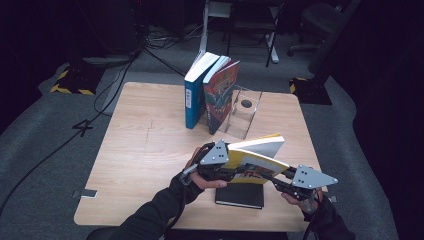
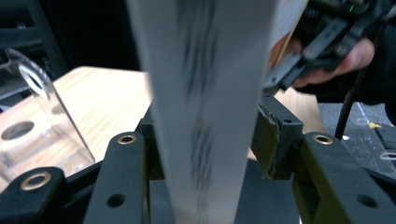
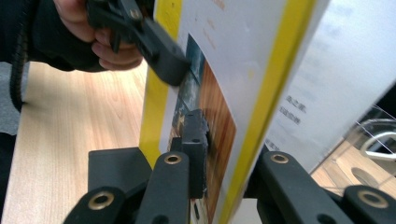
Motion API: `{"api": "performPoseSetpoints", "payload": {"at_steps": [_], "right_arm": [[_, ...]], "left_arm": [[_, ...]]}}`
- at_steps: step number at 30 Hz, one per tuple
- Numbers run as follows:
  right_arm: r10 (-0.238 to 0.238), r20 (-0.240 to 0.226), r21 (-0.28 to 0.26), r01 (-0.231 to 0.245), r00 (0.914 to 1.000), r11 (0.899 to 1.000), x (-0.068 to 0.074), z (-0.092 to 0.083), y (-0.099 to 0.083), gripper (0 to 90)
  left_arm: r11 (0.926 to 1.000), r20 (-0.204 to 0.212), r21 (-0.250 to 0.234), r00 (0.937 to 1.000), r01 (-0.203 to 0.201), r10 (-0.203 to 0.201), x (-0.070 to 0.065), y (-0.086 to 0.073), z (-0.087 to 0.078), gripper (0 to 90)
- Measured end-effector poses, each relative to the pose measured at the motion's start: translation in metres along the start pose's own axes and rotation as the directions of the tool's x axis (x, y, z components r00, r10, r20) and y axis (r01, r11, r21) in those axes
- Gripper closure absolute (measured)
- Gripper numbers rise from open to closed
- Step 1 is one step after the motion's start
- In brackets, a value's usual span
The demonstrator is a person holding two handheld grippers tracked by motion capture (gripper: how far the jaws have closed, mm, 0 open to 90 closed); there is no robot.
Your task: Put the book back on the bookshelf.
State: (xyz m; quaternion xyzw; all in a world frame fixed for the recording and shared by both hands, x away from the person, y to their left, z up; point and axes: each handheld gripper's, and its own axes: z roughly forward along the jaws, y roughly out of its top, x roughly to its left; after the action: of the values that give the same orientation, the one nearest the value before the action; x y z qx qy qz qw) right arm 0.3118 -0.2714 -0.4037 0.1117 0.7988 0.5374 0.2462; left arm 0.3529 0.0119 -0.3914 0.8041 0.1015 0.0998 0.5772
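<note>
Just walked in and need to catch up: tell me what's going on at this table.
A person holds a yellow book off the wooden table between two grippers. The left gripper clamps its page block; the right gripper grips its cover. A black notebook lies below; two books stand by a clear bookend.

From my remote seat, the yellow-covered paperback book (image 1: 257,152) hung between my left gripper (image 1: 235,167) and right gripper (image 1: 280,181), above the flat black notebook (image 1: 240,196), with two upright books (image 1: 210,90) and a clear acrylic bookend (image 1: 244,112) behind them.
</note>
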Motion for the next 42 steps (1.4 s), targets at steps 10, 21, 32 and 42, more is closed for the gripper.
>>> {"api": "performPoseSetpoints", "payload": {"at_steps": [10, 21, 32, 42], "right_arm": [[0.036, 0.036, 0.028, -0.037, 0.9987, 0.999, -0.005, -0.005, -0.012, 73.1], [0.064, 0.036, 0.06, -0.066, 0.9973, 0.996, -0.009, -0.009, -0.024, 66.2], [0.1, 0.013, 0.125, -0.101, 0.9949, 0.987, -0.017, -0.005, -0.035, 44.1], [0.159, 0.05, 0.127, -0.164, 0.986, 0.978, -0.029, -0.01, -0.047, 43.0]], "left_arm": [[0.9998, -0.016, -0.018, 0.9999, -0.007, 0.006, 0.001, 0.016, 0.001, 53.7], [0.9999, -0.018, -0.017, 0.9998, -0.005, 0.004, 0.001, 0.024, 0.008, 57.0], [0.9999, -0.053, -0.006, 0.9986, -0.008, 0.008, 0.0, 0.026, 0.007, 74.3], [1.0, -0.123, -0.005, 0.9924, 0.003, -0.004, 0.007, 0.028, 0.002, 75.0]]}}
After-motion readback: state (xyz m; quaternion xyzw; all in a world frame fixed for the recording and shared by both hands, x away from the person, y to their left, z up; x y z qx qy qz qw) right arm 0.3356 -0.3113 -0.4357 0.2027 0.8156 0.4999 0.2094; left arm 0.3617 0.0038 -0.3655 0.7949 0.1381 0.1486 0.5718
